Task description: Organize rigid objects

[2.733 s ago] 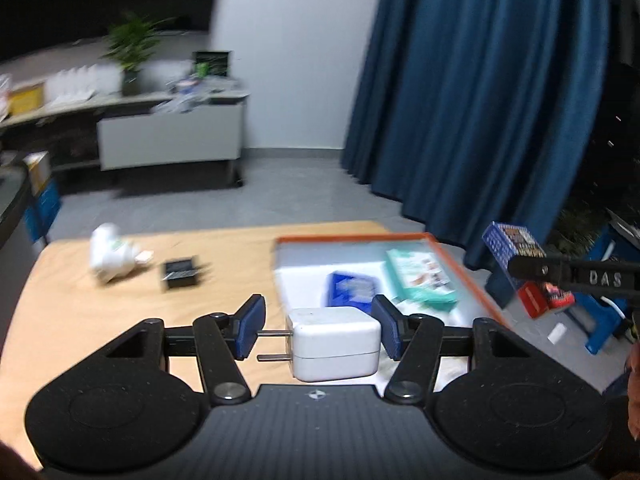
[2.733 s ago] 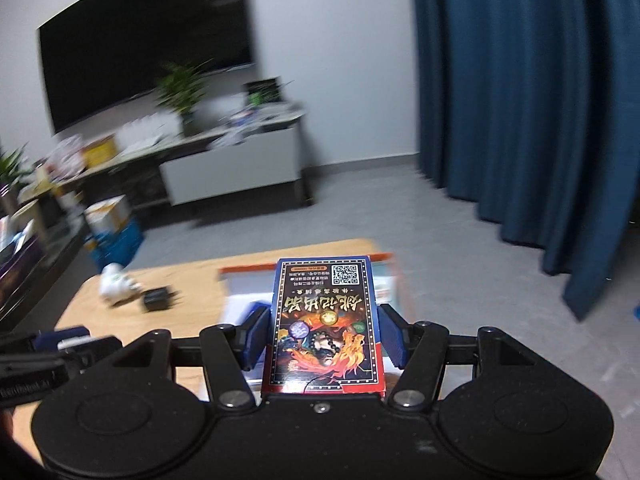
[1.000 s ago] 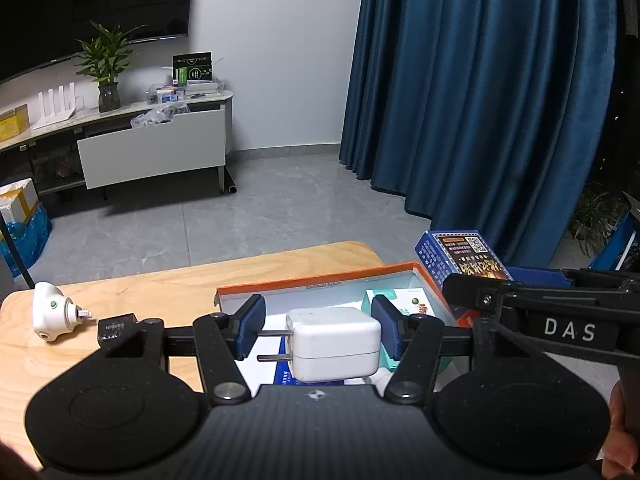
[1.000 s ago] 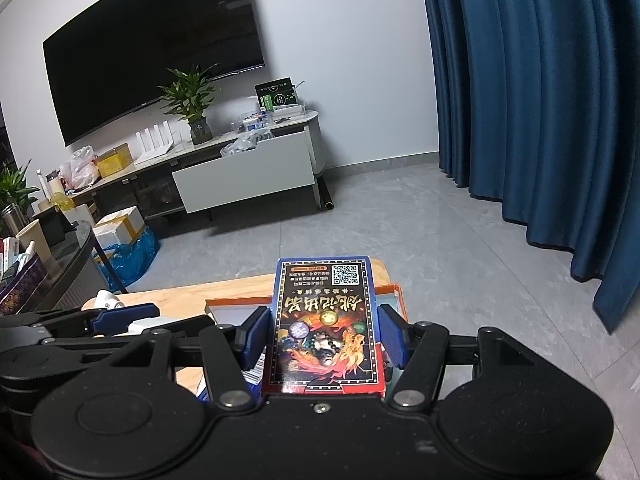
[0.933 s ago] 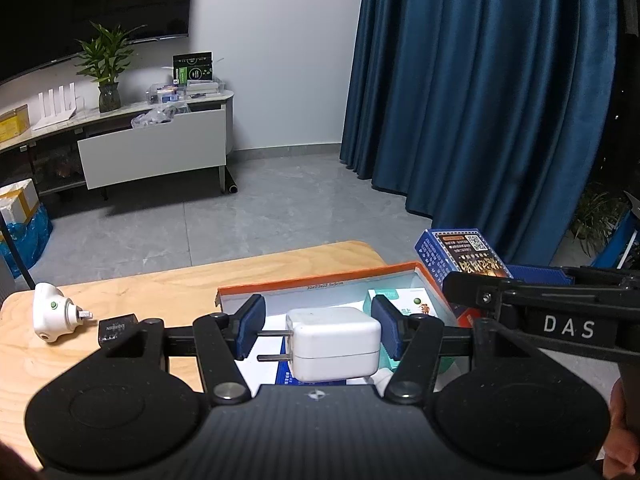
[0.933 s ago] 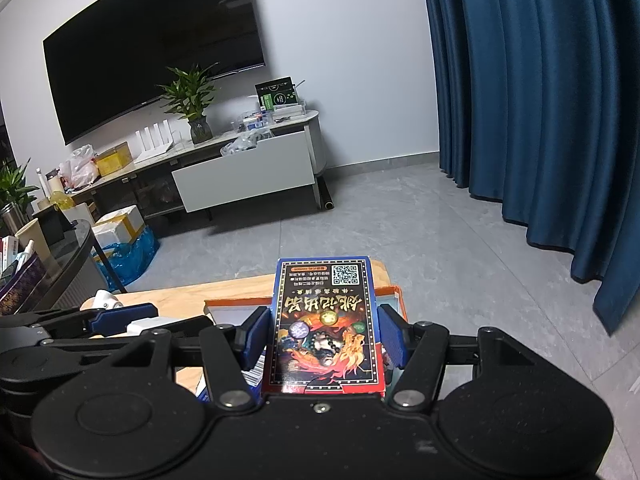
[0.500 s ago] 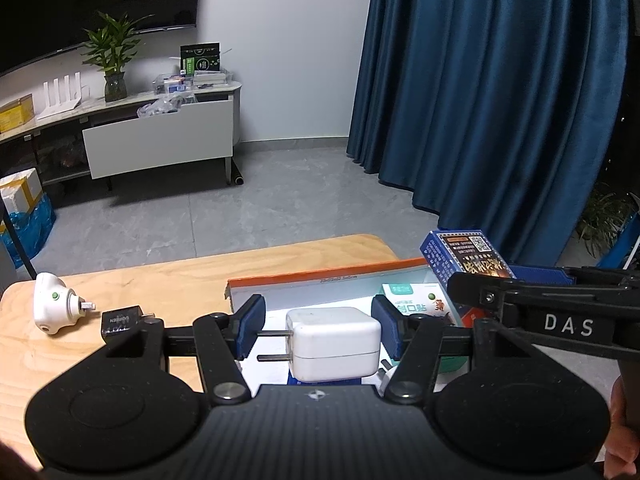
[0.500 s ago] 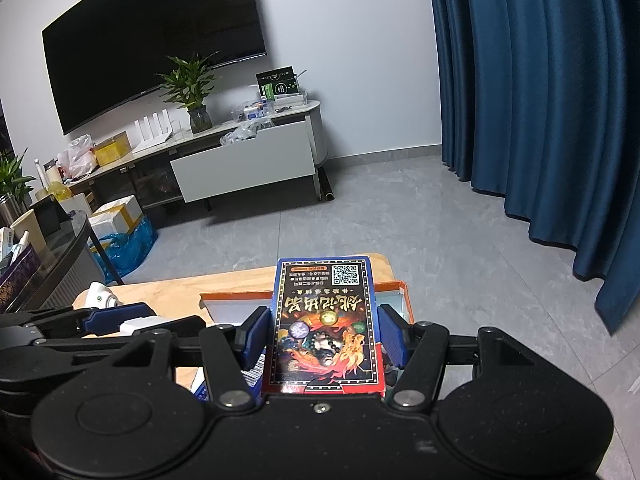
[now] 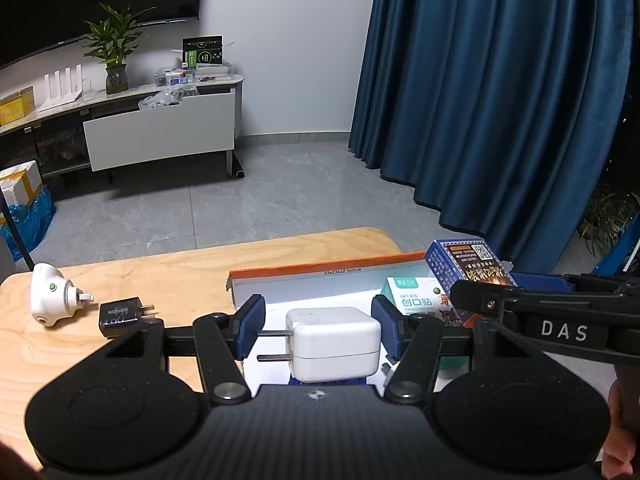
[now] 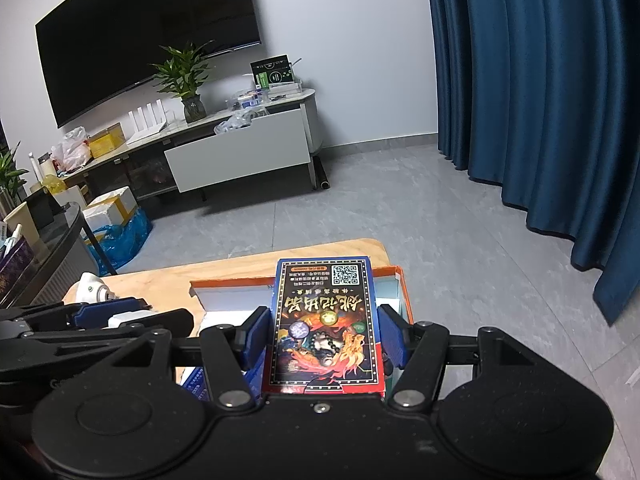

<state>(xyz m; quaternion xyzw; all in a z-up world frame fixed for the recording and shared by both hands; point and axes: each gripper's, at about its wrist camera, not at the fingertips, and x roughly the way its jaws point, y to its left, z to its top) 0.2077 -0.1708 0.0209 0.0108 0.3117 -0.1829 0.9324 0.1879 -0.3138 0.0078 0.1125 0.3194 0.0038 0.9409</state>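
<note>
Above the orange-rimmed box, the left gripper clamps a white charger, its prongs against the left pad. Beside it to the right, the right gripper is closed on a blue card box, also over the orange-rimmed box. Left of that box, a black adapter and a white plug lie on the wooden table.

White wall charger, prongs at 9 o'clock, and blue card box, QR end at 12, held above orange-rimmed tray.
</note>
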